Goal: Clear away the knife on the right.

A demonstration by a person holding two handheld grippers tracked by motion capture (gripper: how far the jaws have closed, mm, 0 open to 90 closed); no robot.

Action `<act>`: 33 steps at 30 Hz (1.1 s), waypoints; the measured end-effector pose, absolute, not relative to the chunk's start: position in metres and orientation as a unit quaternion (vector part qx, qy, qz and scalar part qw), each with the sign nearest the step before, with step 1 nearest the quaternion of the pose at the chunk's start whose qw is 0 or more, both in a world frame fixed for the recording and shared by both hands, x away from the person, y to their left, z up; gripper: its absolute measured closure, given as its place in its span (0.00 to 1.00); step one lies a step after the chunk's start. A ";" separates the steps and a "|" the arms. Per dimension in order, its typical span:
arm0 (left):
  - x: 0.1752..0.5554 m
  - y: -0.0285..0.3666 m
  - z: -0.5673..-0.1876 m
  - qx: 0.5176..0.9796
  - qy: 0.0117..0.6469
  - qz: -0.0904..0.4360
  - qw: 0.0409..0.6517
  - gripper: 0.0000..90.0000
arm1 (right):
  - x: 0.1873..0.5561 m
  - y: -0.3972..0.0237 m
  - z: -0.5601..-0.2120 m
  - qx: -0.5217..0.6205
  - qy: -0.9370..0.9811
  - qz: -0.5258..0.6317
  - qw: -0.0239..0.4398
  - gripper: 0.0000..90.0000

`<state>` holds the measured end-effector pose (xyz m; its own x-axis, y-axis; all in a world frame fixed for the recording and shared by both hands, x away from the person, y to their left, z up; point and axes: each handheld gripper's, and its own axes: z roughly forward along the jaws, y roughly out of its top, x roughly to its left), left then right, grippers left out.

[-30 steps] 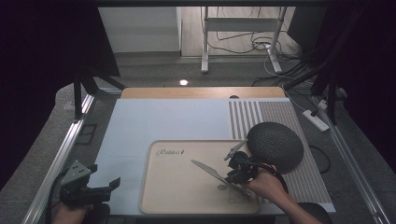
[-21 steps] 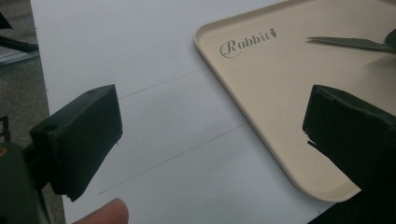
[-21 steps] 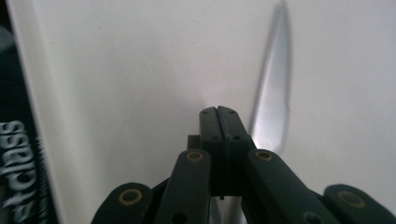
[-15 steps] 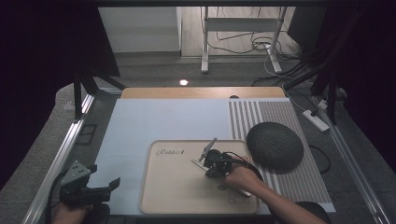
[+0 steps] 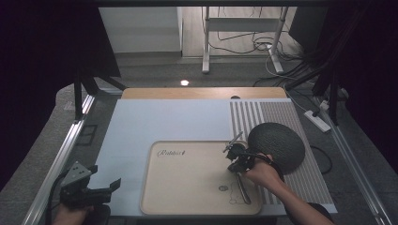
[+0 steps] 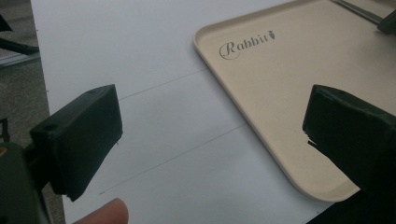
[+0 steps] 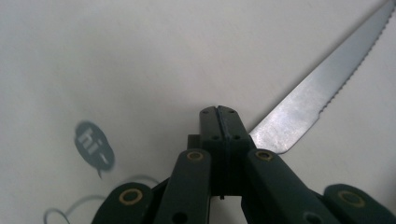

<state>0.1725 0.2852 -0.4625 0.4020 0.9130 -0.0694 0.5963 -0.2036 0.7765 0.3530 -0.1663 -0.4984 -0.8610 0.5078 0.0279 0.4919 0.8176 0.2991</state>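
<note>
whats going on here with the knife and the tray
A person works at a table with a gripper in each hand. The right gripper, jaws shut, sits over the beige tray beside a serrated knife lying on it. The left gripper waits open near the tray's corner. A dark round mat lies beside the tray.

The tray (image 5: 187,187) lies on the table (image 5: 155,122) at its near edge, a bit right of the middle. The knife (image 5: 242,186) lies on the tray, close to the tray's right rim (it runs almost from front to back). The round mat (image 5: 277,145) lies behind and right of the tray, near the table's right edge.
</note>
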 end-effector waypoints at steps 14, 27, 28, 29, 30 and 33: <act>0.172 0.285 -0.462 0.746 0.505 0.209 0.380 0.05 | 0.347 -0.203 -0.497 0.299 0.941 0.155 0.018 1.00; 0.173 0.286 -0.462 0.746 0.505 0.209 0.380 0.05 | 0.347 -0.203 -0.495 0.296 0.944 0.147 0.018 0.98; 0.173 0.285 -0.462 0.746 0.505 0.208 0.380 0.05 | 0.347 -0.203 -0.495 0.296 0.944 0.147 0.018 0.98; 0.173 0.285 -0.462 0.747 0.505 0.208 0.380 0.05 | 0.347 -0.203 -0.493 0.294 0.943 0.156 0.020 0.98; 0.173 0.286 -0.462 0.747 0.505 0.208 0.380 0.05 | 0.347 -0.203 -0.491 0.293 0.942 0.161 0.021 0.97; 0.173 0.286 -0.462 0.746 0.506 0.207 0.380 0.05 | 0.347 -0.203 -0.489 0.291 0.941 0.169 0.024 0.95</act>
<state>0.1729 0.2856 -0.4625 0.4031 0.9121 -0.0749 0.5971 -0.2000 0.7768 0.3471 -0.2026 -0.4886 -0.8296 0.5558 0.0534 0.5396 0.7734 0.3329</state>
